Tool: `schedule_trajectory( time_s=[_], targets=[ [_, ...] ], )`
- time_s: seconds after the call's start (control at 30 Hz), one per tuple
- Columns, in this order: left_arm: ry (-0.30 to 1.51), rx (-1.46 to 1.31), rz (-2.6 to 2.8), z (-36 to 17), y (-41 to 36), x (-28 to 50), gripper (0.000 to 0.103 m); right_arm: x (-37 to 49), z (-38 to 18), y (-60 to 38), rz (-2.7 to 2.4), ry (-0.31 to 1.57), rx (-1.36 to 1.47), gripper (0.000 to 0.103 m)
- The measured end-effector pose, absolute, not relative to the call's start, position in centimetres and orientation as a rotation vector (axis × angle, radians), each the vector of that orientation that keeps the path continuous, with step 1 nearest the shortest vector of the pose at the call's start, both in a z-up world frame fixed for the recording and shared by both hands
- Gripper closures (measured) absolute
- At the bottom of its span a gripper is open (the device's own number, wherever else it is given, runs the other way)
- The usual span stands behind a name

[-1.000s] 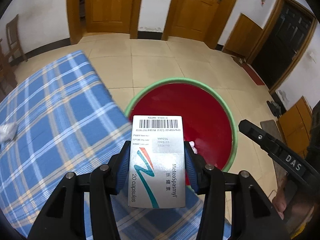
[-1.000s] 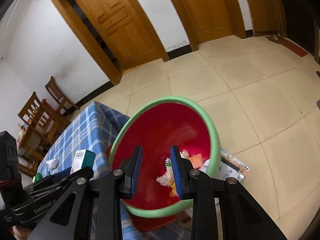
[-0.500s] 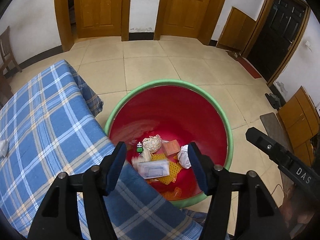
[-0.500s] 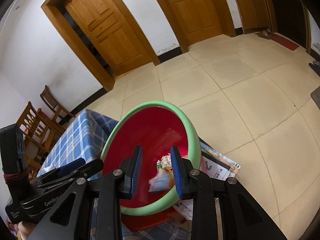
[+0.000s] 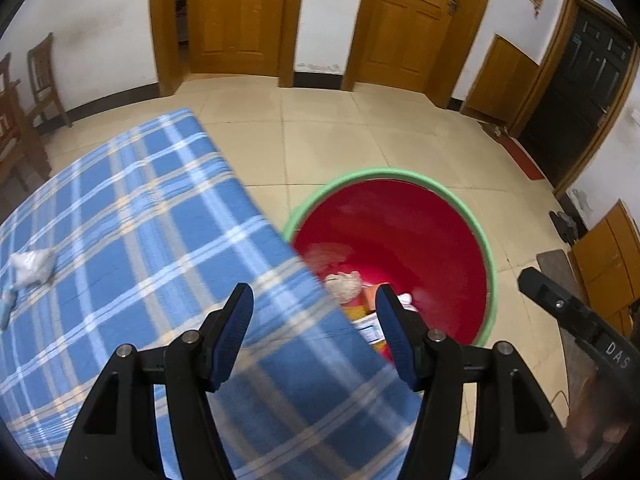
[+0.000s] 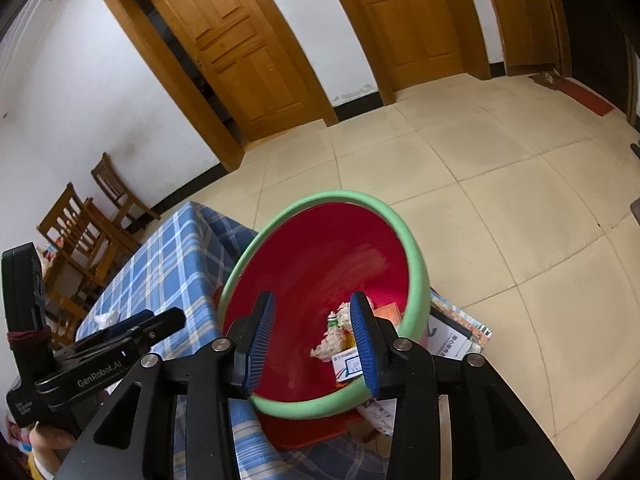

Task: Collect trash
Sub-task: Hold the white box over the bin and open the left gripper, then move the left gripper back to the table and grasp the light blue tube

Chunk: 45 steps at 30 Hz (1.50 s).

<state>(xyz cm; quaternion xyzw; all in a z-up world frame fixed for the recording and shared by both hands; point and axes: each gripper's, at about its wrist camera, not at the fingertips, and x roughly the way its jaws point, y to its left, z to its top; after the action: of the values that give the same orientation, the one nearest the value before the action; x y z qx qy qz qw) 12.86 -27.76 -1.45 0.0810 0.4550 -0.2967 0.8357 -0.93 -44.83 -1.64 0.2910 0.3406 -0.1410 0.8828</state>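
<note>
A red bin with a green rim (image 5: pixel 452 196) stands on the floor beside the table with the blue plaid cloth (image 5: pixel 132 216). It holds crumpled paper (image 5: pixel 343 285), a white medicine box (image 6: pixel 347 365) and other scraps. My left gripper (image 5: pixel 314 334) is open and empty, over the table's edge next to the bin. My right gripper (image 6: pixel 312 342) is open and empty, just above the bin's near rim (image 6: pixel 312 406). A crumpled white wrapper (image 5: pixel 32 266) lies on the cloth at far left.
Wooden chairs (image 6: pixel 92 216) stand beyond the table by the wall. Papers (image 6: pixel 452 334) lie on the tiled floor beside the bin. Wooden doors (image 5: pixel 240 16) line the far wall. A small green item (image 5: pixel 6 312) sits at the cloth's left edge.
My left gripper opened and dropped the white medicine box into the bin, then swung left over the tablecloth. My right gripper stayed over the bin and has opened a little wider.
</note>
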Motion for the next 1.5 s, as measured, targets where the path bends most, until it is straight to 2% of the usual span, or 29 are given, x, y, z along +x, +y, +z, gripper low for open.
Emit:
schedule_trajectory(
  time_s=[0.77, 1.27, 1.5],
  targets=[
    [0.929, 0.09, -0.319, -1.2, -11.7, 18.2, 0.04, 1.7, -0.3, -38.7, -0.228, 0.757, 0.517, 0.061],
    [0.947, 0.161, -0.13, -3.4, -2.5, 23.4, 0.04, 3.0, -0.8, -36.4, -0.228, 0.801, 0.491, 0.061],
    [0.967, 0.197, -0.095, -4.8, -0.6, 25.3, 0.04, 3.5, -0.9, -35.7, -0.238, 0.82, 0.486, 0.061]
  ],
)
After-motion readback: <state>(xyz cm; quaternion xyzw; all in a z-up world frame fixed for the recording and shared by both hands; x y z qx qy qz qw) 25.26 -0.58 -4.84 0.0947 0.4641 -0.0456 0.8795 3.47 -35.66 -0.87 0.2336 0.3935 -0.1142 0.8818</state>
